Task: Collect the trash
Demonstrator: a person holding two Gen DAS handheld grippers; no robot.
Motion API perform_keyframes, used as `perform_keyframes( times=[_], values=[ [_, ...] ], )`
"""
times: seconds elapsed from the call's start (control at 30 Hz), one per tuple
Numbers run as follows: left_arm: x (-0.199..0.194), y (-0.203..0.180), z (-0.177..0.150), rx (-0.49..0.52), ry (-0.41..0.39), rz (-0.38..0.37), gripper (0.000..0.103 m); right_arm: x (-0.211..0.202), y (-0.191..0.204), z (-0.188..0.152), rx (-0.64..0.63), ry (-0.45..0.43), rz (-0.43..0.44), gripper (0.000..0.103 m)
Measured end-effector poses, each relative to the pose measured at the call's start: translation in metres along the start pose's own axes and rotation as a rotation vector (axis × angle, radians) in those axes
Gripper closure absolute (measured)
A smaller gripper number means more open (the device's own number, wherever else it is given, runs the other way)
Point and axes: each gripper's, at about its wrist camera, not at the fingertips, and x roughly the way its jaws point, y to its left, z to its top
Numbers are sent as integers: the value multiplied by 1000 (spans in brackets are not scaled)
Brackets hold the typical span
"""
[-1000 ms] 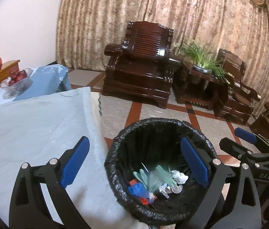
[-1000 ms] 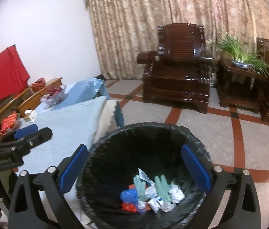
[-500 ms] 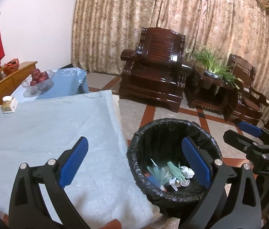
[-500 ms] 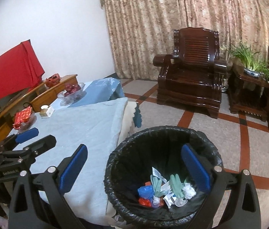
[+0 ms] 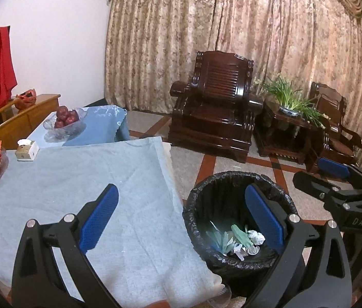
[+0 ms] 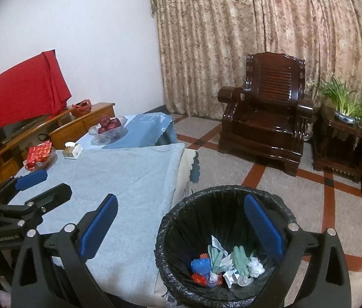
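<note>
Two grippers empty, left gripper [image 5: 181,218] jaws spread wide above table edge, right gripper [image 6: 181,223] jaws likewise apart, trash [image 6: 225,265] lying in bottom of black-lined bin [image 6: 175,220] on floor, just beside blue-clothed table [image 6: 119,174].

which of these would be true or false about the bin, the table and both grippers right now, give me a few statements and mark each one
1. The left gripper has its jaws wide apart and holds nothing. True.
2. The right gripper is clamped on a crumpled paper ball. False: its jaws are open and empty; the paper ball lies in the trash bin.
3. The trash bin is lined with a black bag and already has litter in it. True.
4. The bin stands on top of the blue tablecloth. False: it sits on the floor beside the table.
5. The glass bowl at the far end of the table holds bananas. False: it holds red apples.
</note>
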Motion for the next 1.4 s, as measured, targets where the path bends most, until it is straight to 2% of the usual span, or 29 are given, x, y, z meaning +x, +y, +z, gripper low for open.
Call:
perform_keyframes(
  times=[0.43, 1.4],
  values=[
    [-12, 7, -1, -15, -21, 13, 6, -3, 7, 2, -14, -13, 8, 6],
    [-11, 10, -1, -13, -23, 14, 6, -4, 14, 7, -22, -17, 12, 6]
  ],
)
